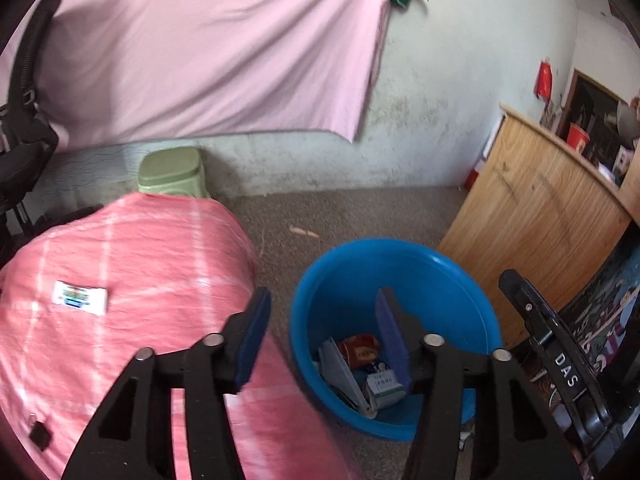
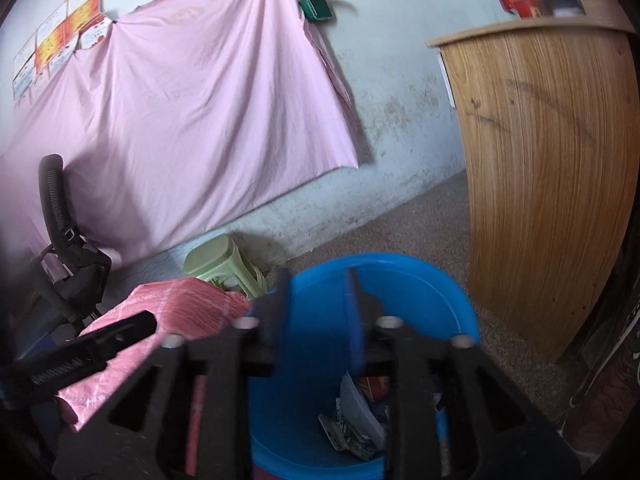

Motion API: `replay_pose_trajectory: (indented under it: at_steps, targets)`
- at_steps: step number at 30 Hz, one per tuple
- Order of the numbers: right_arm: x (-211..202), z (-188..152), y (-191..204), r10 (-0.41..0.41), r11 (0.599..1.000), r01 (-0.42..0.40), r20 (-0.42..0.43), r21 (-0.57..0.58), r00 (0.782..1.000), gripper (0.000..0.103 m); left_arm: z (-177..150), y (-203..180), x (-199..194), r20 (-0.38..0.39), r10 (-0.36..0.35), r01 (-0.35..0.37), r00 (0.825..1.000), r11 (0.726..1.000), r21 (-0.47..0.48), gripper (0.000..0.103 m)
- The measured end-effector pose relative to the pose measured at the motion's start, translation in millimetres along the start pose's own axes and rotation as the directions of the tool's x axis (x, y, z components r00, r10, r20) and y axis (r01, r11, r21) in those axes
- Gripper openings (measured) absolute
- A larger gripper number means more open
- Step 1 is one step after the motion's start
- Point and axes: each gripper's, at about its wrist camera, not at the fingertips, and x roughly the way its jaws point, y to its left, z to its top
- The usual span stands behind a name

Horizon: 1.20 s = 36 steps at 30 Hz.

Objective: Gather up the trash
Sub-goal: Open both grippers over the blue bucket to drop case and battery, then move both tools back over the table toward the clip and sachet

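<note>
A blue plastic bin (image 1: 436,280) stands on the floor and holds several wrappers and cartons (image 1: 360,376). My left gripper (image 1: 324,336) is open and empty, above the bin's left rim. A small white packet (image 1: 80,298) lies on the pink cloth-covered table (image 1: 120,264) to its left. In the right wrist view the bin (image 2: 420,284) is right below, with trash (image 2: 352,424) at its bottom. My right gripper (image 2: 320,312) is open and empty over the bin. The right gripper's body also shows in the left wrist view (image 1: 556,364).
A wooden cabinet (image 1: 532,216) stands right of the bin, also in the right wrist view (image 2: 548,184). A green stool (image 1: 172,172) sits behind the table. A black office chair (image 2: 68,248) is at the left. A pink sheet (image 1: 208,48) hangs on the wall. A small black clip (image 1: 40,434) lies on the cloth.
</note>
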Motion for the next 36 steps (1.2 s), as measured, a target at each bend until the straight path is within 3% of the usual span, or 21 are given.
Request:
replay_pose_trajectory:
  at_steps: [4,6,10,18,23,27,30,32,36]
  targets:
    - [-13,6,19,0.031,0.999,-0.029,0.069,-0.034,0.997,0.078,1,21,-25,0.084,0.021,-0.019,0.996,1.0,-0.023,0.07]
    - [-20,8,30,0.053,0.998,-0.048,0.106,-0.051,0.993,0.089,0,34,-39,0.136,0.036,-0.031,0.99,0.999,-0.043,0.089]
    - [-35,12,56,0.106,0.991,-0.089,0.187,-0.098,0.977,0.103,-6,65,-74,0.257,0.083,-0.061,0.963,0.994,-0.094,0.099]
    - [-55,7,116,0.296,0.947,-0.244,0.268,-0.212,0.917,0.103,-22,122,-131,0.382,0.222,-0.172,0.897,0.972,-0.162,0.1]
    - [-58,-3,155,0.415,0.891,-0.338,0.244,-0.303,0.876,0.103,-44,153,-160,0.419,0.317,-0.254,0.851,0.946,-0.2,0.101]
    - [-58,-15,180,0.506,0.819,-0.406,0.177,-0.405,0.844,0.103,-64,166,-174,0.434,0.368,-0.318,0.822,0.93,-0.186,0.101]
    - [-55,-19,187,0.518,0.802,-0.421,0.143,-0.425,0.843,0.103,-79,175,-176,0.424,0.392,-0.347,0.817,0.92,-0.183,0.101]
    - [-49,-22,191,0.518,0.797,-0.429,0.114,-0.426,0.848,0.103,-90,179,-174,0.406,0.394,-0.348,0.824,0.919,-0.185,0.101]
    - [-33,-25,197,0.494,0.792,-0.429,0.042,-0.434,0.869,0.103,-104,187,-162,0.321,0.37,-0.331,0.872,0.928,-0.171,0.101]
